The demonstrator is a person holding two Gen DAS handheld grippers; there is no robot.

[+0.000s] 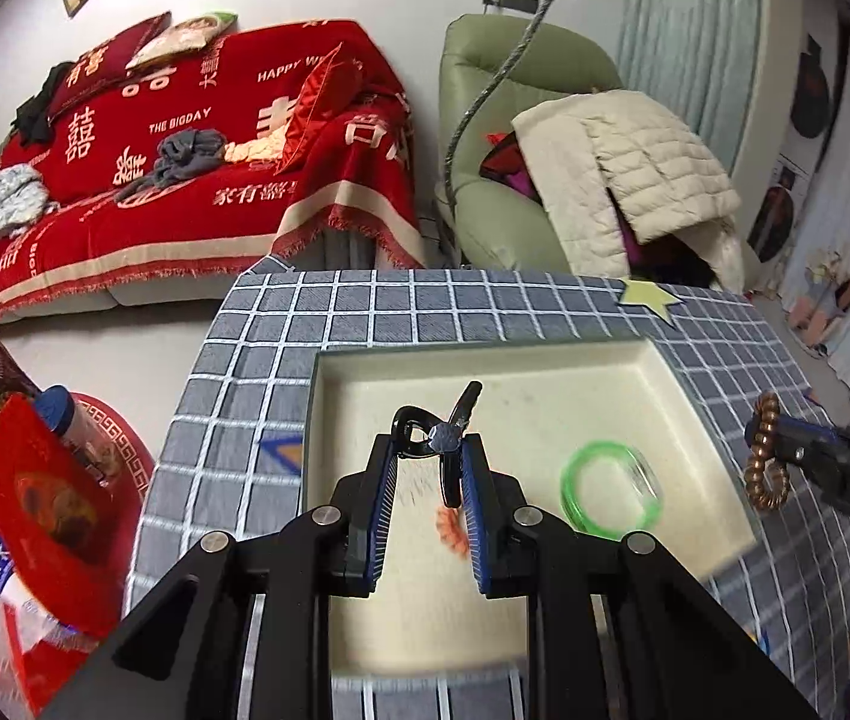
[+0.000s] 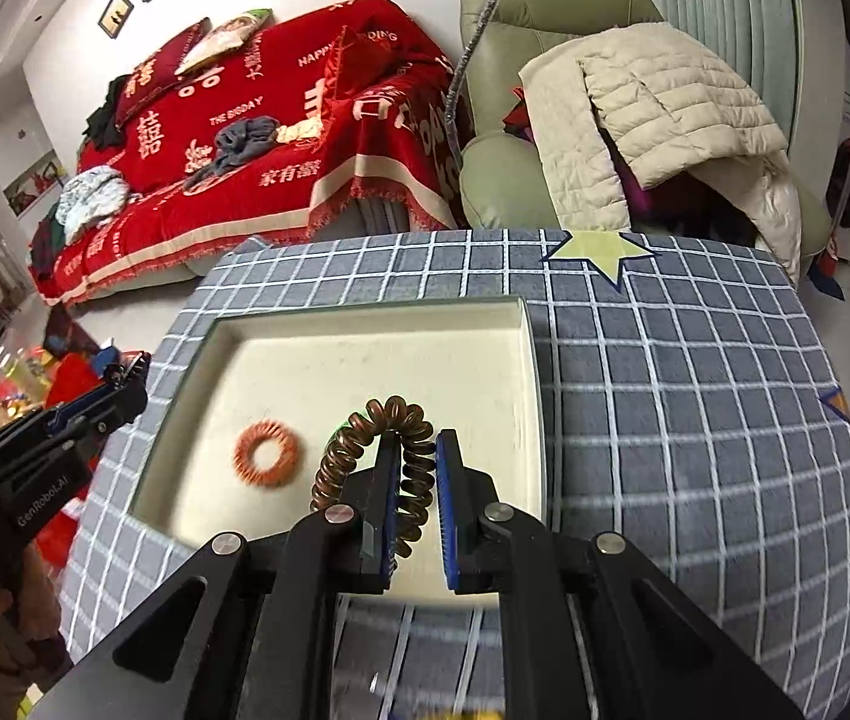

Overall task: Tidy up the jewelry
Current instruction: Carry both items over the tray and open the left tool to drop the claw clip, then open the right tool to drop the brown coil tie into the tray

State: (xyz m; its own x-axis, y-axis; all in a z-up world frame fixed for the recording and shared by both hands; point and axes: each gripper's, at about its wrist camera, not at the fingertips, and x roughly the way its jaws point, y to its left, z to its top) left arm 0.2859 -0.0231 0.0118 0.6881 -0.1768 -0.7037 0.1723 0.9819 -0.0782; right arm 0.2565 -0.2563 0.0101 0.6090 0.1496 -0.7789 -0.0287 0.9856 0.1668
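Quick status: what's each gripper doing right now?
Left gripper: closed on a black hair clip.
Right gripper: closed on a brown coil hair tie.

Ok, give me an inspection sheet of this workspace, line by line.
Surface: grey checked cloth with star patches, under a cream tray.
Job's things: orange ring and green bangle lie in the tray.
Clutter: nothing seen on the cloth.
Grippers: left tongs hold a black hair clip; right tongs are shut on a brown coil hair tie.
Cables: a grey braided cord hangs by the armchair.
Surroundings: red-covered sofa, green armchair with a cream jacket.
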